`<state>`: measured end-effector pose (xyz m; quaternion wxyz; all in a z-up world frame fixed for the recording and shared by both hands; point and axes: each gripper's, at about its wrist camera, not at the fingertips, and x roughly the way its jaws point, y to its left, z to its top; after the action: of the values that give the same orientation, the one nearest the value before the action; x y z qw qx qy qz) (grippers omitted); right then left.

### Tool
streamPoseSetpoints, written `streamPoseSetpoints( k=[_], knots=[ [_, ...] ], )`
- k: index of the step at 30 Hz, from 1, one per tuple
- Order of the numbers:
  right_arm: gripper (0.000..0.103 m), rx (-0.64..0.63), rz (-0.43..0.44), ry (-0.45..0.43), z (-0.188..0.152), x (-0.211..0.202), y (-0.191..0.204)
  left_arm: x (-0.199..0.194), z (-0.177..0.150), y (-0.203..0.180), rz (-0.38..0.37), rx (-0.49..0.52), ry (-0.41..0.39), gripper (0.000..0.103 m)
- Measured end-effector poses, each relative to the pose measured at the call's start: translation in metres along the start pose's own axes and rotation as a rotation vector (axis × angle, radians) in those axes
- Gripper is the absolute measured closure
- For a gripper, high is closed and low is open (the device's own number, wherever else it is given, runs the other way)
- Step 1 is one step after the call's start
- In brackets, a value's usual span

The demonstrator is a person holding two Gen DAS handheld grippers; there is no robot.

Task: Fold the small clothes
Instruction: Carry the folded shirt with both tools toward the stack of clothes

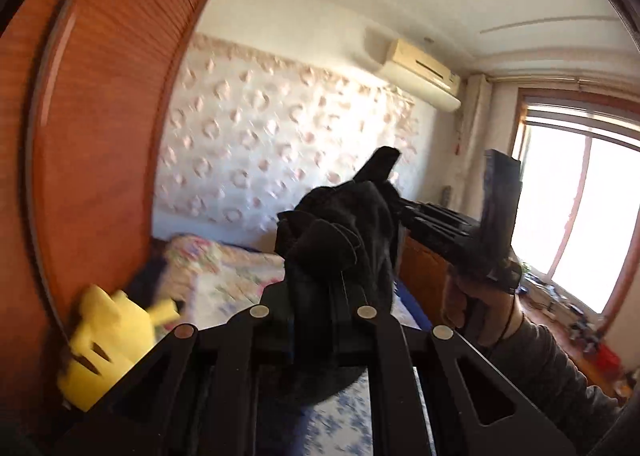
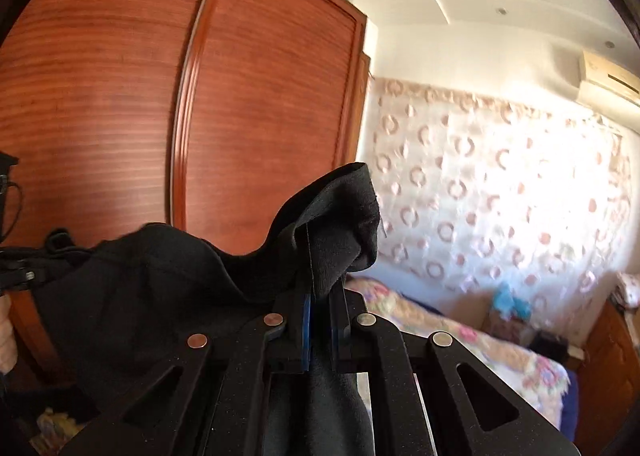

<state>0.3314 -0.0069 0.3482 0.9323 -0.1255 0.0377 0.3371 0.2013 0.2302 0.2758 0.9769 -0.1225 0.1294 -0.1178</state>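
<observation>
Two grippers clamp one black garment (image 2: 160,288).

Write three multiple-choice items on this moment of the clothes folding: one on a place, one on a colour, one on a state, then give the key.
1. Where is the yellow plush toy in the left wrist view?
A. lower left, by the wooden wardrobe
B. on the window sill
C. atop the air conditioner

2. What colour is the garment?
A. white
B. black
C. red

3. How do the right tongs stand?
A. wide open, empty
B. shut on the garment
C. out of view

Key: 1 A, the toy sits at the wardrobe's foot; 2 B, the cloth is dark black in both views; 3 B, fabric is pinched between the pads.
</observation>
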Motion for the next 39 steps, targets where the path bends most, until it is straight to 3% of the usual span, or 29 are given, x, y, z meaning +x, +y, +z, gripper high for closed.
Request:
streamPoseSetpoints(
  k=[5, 11, 14, 19, 23, 25, 27, 30, 32, 34, 35, 37, 39],
  knots=[
    [0.097, 0.013, 0.07, 0.034, -0.031, 0.03, -0.005, -0.006, -0.023, 0.018, 0.041, -0.018, 0.055, 0.091],
    [0.097, 0.003, 0.103, 0.197, -0.081, 0.031, -0.029, 0.008, -0.066, 0.033, -0.043, -0.121, 0.175, 0.09],
    [0.097, 0.009, 0.105, 0.287, -0.1, 0.043, -0.042, 0.026, -0.088, 0.045, -0.034, -0.163, 0.227, 0.09],
    [0.097, 0.022, 0.094, 0.434, -0.117, 0.114, -0.045, 0.067, -0.145, 0.091, 0.076, -0.252, 0.33, 0.09],
    [0.096, 0.045, 0.085, 0.551, -0.143, 0.169, -0.046, 0.109, -0.197, 0.116, 0.115, -0.314, 0.459, 0.09],
    [0.096, 0.042, 0.08, 0.592, -0.15, 0.191, -0.046, 0.117, -0.209, 0.119, 0.114, -0.322, 0.471, 0.09],
    [0.095, 0.054, 0.086, 0.59, -0.152, 0.215, -0.045, 0.119, -0.21, 0.115, 0.122, -0.291, 0.455, 0.09],
    [0.083, 0.068, 0.066, 0.562, -0.14, 0.222, -0.051, 0.119, -0.204, 0.111, 0.13, -0.251, 0.426, 0.086],
    [0.071, 0.079, 0.044, 0.523, -0.148, 0.206, -0.053, 0.109, -0.198, 0.102, 0.14, -0.205, 0.399, 0.078],
    [0.06, 0.099, 0.026, 0.457, -0.146, 0.191, -0.055, 0.097, -0.192, 0.094, 0.158, -0.151, 0.355, 0.059],
    [0.056, 0.109, 0.02, 0.423, -0.14, 0.185, -0.056, 0.091, -0.188, 0.088, 0.161, -0.12, 0.329, 0.059],
    [0.053, 0.126, 0.025, 0.367, -0.131, 0.168, -0.054, 0.085, -0.181, 0.079, 0.165, -0.073, 0.299, 0.052],
    [0.049, 0.135, 0.034, 0.321, -0.127, 0.156, -0.049, 0.078, -0.178, 0.068, 0.167, -0.034, 0.267, 0.034]
  ],
)
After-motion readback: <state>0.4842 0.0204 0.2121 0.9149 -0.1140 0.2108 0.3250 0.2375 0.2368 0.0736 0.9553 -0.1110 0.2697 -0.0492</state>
